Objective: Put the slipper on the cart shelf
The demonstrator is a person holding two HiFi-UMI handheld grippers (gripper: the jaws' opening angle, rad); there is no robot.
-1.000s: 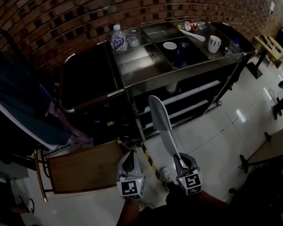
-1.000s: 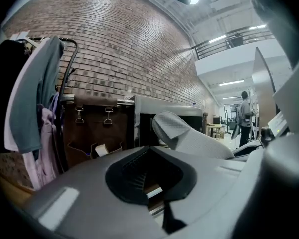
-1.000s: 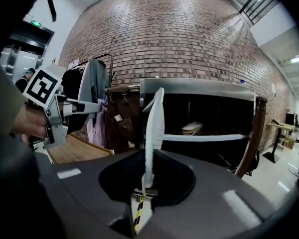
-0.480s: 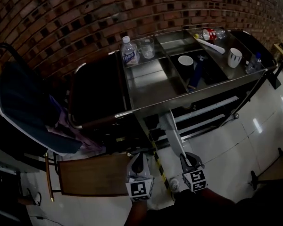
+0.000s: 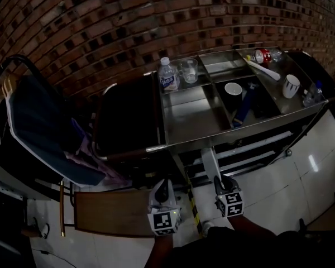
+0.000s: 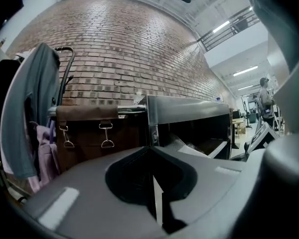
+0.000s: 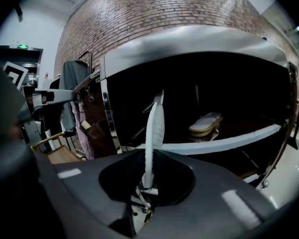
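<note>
Brick wall (image 5: pixel 100 27) backs a steel cart (image 5: pixel 190 121), whose top compartments hold a water bottle (image 5: pixel 167 75), a glass (image 5: pixel 188 70), a bowl (image 5: pixel 233 89) and a white cup (image 5: pixel 291 85). To the left stand a dark bag (image 6: pixel 97 133) and a chair hung with a blue-grey jacket (image 5: pixel 36 124).

Right gripper (image 7: pixel 147 183): jaws nearly together, clamped on the near end of the white slipper (image 7: pixel 154 128). The slipper stands edge-on, reaching away from the gripper toward the cart's open front. Its far end lies at the cart's near edge, above the white shelf (image 7: pixel 229 141). A second slipper (image 7: pixel 205 124) lies on that shelf, further right.

Left gripper (image 6: pixel 157 193): jaws closed together, nothing between them, held near the person, left of the right gripper.
</note>
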